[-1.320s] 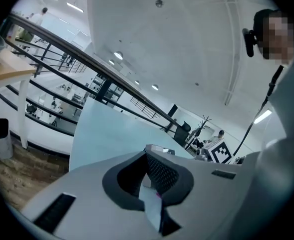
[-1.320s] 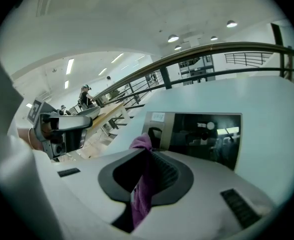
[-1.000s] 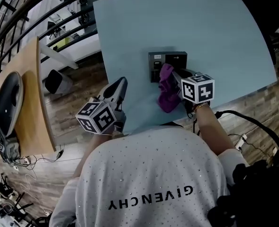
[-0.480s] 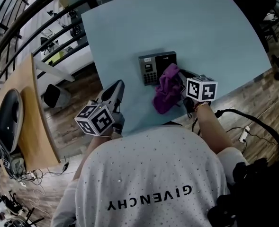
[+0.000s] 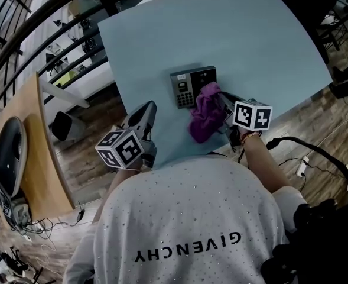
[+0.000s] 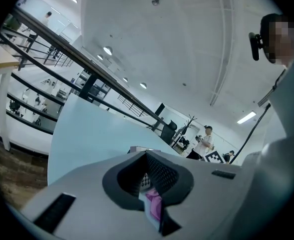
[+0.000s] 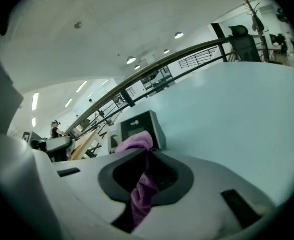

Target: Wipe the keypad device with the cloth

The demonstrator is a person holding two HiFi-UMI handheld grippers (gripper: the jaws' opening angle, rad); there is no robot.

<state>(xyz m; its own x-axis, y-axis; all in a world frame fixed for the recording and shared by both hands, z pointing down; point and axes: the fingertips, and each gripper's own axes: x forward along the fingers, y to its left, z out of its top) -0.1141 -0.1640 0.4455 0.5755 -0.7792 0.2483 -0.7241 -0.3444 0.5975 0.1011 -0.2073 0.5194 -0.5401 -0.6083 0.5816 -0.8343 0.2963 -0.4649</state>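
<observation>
cloth point(image 5: 204, 116) slid right off keypad device point(image 5: 186, 87) keys; right gripper point(image 5: 223, 102) clamped on it, left gripper point(image 5: 148, 109) closed, empty

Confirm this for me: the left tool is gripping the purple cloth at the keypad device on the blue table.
Wrong tool. The right tool grips the purple cloth at the keypad device on the blue table; the right gripper view shows the cloth pinched between its jaws.
</observation>
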